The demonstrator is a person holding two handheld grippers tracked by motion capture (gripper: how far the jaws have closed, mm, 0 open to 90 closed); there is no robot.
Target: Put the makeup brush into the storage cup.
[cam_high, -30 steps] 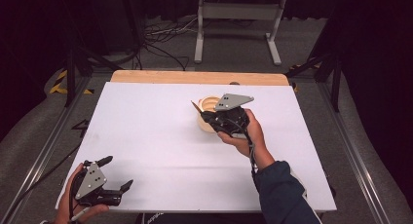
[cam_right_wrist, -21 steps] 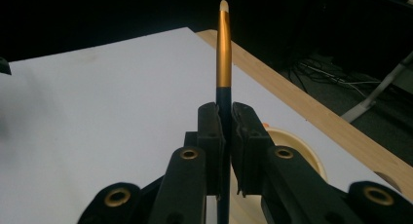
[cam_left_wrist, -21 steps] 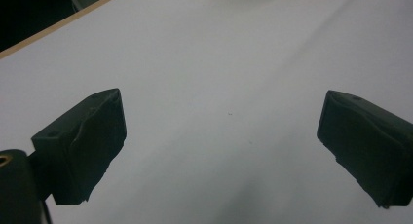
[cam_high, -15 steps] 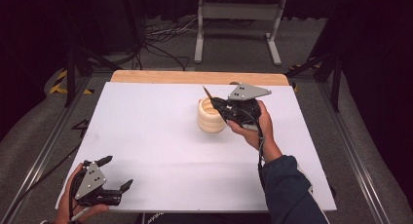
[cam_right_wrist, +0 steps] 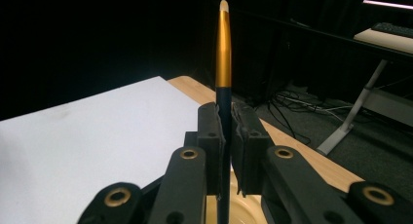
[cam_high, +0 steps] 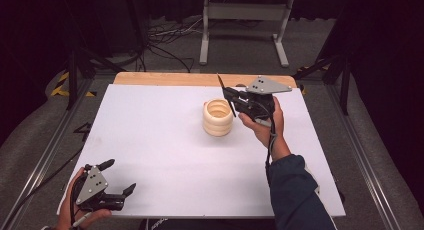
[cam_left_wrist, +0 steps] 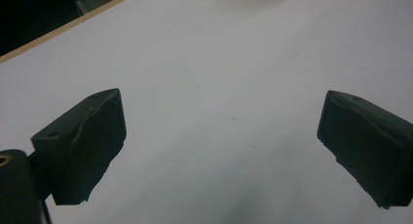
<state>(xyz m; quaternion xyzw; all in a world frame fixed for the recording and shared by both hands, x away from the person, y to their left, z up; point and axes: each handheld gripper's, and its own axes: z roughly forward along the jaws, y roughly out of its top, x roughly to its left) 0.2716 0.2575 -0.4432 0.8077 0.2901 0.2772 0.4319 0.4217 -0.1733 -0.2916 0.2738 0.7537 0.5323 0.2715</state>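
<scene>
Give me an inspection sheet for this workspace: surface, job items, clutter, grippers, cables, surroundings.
Surface: white sheet over a wooden table, wood showing along the far edge.
Job items: cream ribbed holder upright near the middle; a dark pencil with a gold band.
Clutter: nothing seen.
Grippers: right gripper raised just right of the holder, jaws shut on the pencil; left gripper at the near left corner, jaws wide apart, holding nothing.
Cables: one runs along the right forearm; loose cables on the floor beyond the table.
Surroundings: grey floor, metal stand, dark background.
</scene>
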